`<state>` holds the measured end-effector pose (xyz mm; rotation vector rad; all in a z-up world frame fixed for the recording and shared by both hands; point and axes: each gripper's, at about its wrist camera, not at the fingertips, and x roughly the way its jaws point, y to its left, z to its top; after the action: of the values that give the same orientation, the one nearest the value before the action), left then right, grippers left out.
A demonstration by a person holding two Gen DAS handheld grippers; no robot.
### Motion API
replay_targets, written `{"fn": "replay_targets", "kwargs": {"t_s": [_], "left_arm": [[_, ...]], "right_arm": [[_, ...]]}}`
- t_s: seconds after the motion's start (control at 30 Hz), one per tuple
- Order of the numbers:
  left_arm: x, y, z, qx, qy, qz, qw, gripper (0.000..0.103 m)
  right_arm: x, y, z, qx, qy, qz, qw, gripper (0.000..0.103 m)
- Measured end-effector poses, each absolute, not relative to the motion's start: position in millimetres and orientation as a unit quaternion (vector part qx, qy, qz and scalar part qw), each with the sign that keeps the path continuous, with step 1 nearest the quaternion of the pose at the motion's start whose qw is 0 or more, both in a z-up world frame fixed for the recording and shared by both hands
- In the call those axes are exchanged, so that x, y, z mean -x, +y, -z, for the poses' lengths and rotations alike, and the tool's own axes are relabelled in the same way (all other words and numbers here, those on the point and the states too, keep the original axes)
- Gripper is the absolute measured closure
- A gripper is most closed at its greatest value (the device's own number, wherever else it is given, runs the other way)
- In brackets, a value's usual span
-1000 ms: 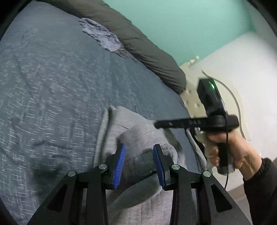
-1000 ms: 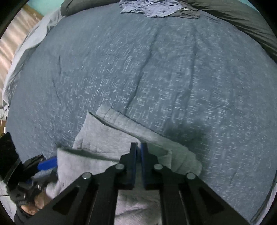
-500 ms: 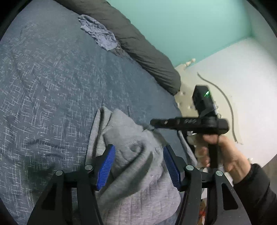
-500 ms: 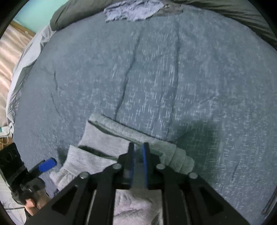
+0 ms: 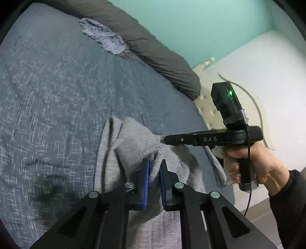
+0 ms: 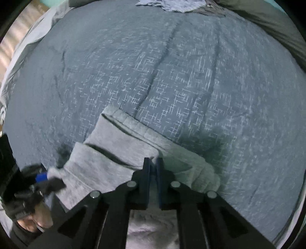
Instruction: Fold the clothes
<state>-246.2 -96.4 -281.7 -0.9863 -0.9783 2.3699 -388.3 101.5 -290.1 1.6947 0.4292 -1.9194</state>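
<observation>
Dim, even light; soft shadows on bedspread [image 5: 57, 99]; fisheye warp w/ dark corners; slight motion blur.

grey garment [image 6: 118, 153] near end hidden under right gripper frame, crumpled blue cloth [image 6: 172, 3] cut off at top edge, left gripper [image 6: 47, 180] motion-blurred at picture's rim

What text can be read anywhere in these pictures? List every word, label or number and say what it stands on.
"DAS": pale letters on the black side of the right tool, seen from the left wrist camera.
No other writing can be read. The grey garment, the blue bedspread and the crumpled blue cloth near the dark pillow show no print or label. The right wrist view shows no text.
</observation>
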Motion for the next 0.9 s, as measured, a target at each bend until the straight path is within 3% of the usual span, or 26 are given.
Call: {"fn": "replay_targets", "kwargs": {"t_s": [0.27, 0.5, 0.57, 0.63, 0.9], "left_arm": [[236.8, -95.3, 243.5, 0.292, -0.307, -0.883, 0.199, 0.093], [257.1, -97.1, 276.6, 0.335, -0.315, -0.869, 0.184, 0.093], [259.5, -101.3, 283.1, 0.344, -0.319, -0.866, 0.175, 0.093], [260.3, -104.6, 286.7, 0.349, -0.326, -0.862, 0.171, 0.093], [260.5, -101.9, 286.9, 0.350, -0.323, -0.862, 0.175, 0.093]], "right_arm": [[368.0, 133.2, 237.1, -0.573, 0.113, 0.753, 0.302, 0.099], [378.2, 141.3, 263.6, -0.575, 0.072, 0.760, 0.293, 0.096], [379.9, 140.7, 267.8, -0.573, 0.066, 0.759, 0.303, 0.090], [378.7, 138.1, 269.9, -0.571, 0.077, 0.757, 0.308, 0.061], [365.9, 134.9, 285.7, -0.570, 0.122, 0.753, 0.306, 0.058]]}}
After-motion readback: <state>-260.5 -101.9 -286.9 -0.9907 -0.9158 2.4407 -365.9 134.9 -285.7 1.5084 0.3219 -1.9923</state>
